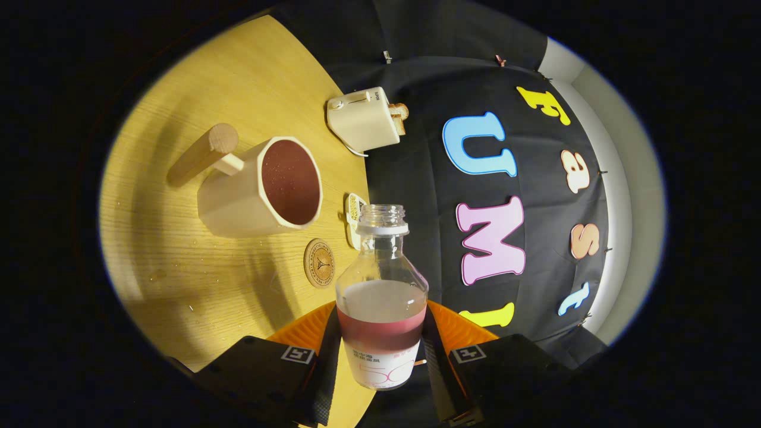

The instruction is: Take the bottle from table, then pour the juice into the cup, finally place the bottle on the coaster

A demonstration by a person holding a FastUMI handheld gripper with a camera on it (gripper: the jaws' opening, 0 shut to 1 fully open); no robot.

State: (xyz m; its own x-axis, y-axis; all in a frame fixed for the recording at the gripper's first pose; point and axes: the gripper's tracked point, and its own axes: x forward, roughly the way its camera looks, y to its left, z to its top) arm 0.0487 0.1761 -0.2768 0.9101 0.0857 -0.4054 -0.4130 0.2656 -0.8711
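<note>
Two black fingers (324, 368) of the tongs (380, 371) press on either side of a clear glass bottle (381, 297), closed in on its lower body where a white label wraps it. The bottle has no cap on its threaded neck and holds a band of dark red juice low down, with a paler, cloudy layer above it and clear glass up to the shoulder. It stands along the line of the fingers, its mouth pointing away from them, and the whole scene looks tilted around it. Beyond the bottle and off to the left lies a light wooden desk (178, 267) with a few small droplets on its surface. On it sits a cream-coloured faceted cup (261, 187) with a round wooden handle; its inside shows dark red liquid. Between the cup and the bottle lies a small round brown coaster (319, 263) with a dark printed mark, bare on top. Just behind the bottle's neck a small pale object is partly hidden. Farther off, at the desk's edge, stands a cream toaster (362, 119) with a slice of bread poking out.
</note>
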